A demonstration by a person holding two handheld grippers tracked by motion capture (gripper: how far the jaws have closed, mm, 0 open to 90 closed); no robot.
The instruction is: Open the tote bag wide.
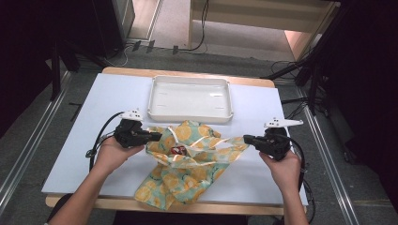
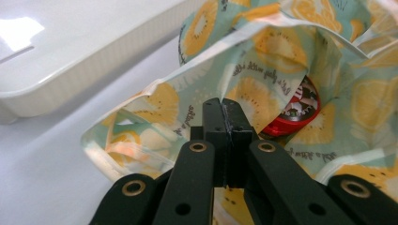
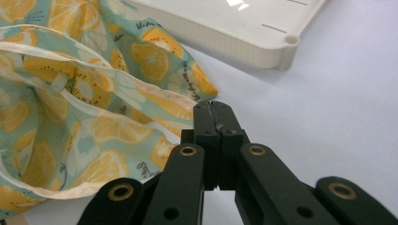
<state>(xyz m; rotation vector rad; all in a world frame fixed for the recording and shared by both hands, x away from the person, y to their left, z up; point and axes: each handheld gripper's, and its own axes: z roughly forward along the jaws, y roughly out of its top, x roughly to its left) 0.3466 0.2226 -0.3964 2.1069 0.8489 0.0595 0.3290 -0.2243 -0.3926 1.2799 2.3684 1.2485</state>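
At the lower centre of the high view lies the fruit-print cloth bag (image 1: 187, 164), its mouth gaping around a red round tin (image 1: 178, 150). The left gripper (image 1: 157, 136) and the right gripper (image 1: 247, 139) (jaws pressed together) each seem to pinch the rim. The bag is opened; the tin is still inside. Beyond, at upper centre, the white tray (image 1: 190, 112) waits.

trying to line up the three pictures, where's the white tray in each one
High view: the white tray sits at the far middle of the table, beyond the fruit-print cloth bag.
Left gripper view: the tray takes the upper left, left of the bag.
Right gripper view: the tray's corner runs across the top, right of the bag.
Shared landmark: the bag, which lies just in front of the tray.
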